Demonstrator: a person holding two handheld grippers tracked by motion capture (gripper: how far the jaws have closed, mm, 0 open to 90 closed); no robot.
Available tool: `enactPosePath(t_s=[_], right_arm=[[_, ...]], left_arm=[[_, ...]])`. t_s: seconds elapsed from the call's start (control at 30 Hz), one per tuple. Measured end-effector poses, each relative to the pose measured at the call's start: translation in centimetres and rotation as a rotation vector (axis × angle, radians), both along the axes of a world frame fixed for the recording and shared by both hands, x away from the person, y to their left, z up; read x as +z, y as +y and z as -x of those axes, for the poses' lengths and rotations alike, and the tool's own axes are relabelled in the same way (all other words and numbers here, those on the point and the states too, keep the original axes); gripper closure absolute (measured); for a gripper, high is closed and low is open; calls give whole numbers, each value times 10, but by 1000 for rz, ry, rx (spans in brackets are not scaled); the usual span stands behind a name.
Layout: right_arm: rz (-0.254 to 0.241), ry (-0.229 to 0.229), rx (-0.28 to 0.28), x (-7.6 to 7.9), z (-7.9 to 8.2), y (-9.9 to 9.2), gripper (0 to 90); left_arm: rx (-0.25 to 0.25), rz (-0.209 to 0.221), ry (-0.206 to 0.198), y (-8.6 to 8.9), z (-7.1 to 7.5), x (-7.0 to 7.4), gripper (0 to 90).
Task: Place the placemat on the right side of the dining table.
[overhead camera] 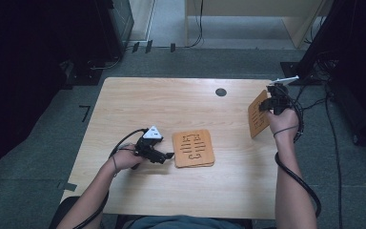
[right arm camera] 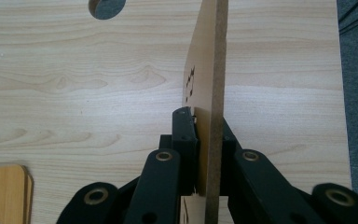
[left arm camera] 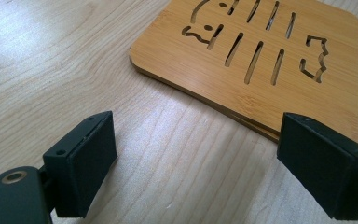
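Left of the stacked square bamboo trivets with cut-out slots [overhead camera: 193, 149], the left gripper [overhead camera: 164, 155] is rested — jaws spread wide, nothing between. Well right of that stack, a matching bamboo trivet [overhead camera: 258, 114] (on edge) is clamped by the right gripper [overhead camera: 269, 102] over the pale wooden table [overhead camera: 171, 102].

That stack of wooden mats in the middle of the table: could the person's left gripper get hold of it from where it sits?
Probably yes. The left gripper lies right beside the stack of wooden mats, its jaws wide open and aimed at the stack's near edge, with bare table between them. The right gripper holds another mat far off.
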State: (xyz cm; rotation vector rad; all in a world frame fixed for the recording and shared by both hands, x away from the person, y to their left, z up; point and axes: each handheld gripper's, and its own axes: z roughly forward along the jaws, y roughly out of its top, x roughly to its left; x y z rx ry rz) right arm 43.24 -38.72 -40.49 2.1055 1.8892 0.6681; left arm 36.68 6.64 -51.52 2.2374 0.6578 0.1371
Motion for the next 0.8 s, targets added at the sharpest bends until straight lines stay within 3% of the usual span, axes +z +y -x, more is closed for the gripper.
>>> enactPosePath(t_s=[0.3,0.67,0.8], right_arm=[[15,-6,9,-4,2,-1,821],[44,-29,7,7,11,-11,780],[32,-17,-6,5,12,-16,776]], left_arm=[[-1,-1,-4,0,0,0,108],[-2,2,-1,1,0,0,108],[-2,2,-1,0,0,0,108]])
